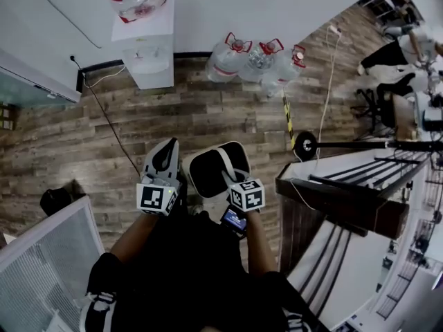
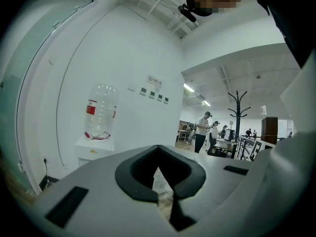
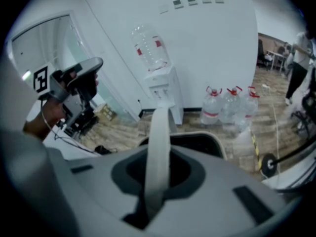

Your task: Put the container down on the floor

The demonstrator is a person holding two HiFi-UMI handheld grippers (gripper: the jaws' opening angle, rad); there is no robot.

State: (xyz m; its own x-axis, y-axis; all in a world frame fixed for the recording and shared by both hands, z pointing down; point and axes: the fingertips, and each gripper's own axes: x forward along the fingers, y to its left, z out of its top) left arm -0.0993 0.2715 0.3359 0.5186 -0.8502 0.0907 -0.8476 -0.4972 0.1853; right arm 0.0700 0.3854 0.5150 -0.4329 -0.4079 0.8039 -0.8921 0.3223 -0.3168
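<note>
Carrying position: your right gripper is clamped on the thin white band handle of the white plastic container with black interior, which hangs above the brown wood-plank floor. Your left gripper is closed and holds nothing. Likely hazards: the band may slip through the jaws, or the hanging container may swing and tip on landing — a hurried descent would cause either.

Wears a black top with short sleeves. Bears a left gripper and a right gripper, both with smooth pale grey shells. Carries on each a cube with black-and-white square markers. Shows a black lining round a diamond-shaped hollow between the jaws, black rectangular slots on the shells, and a small lit screen beside the right cube.
</note>
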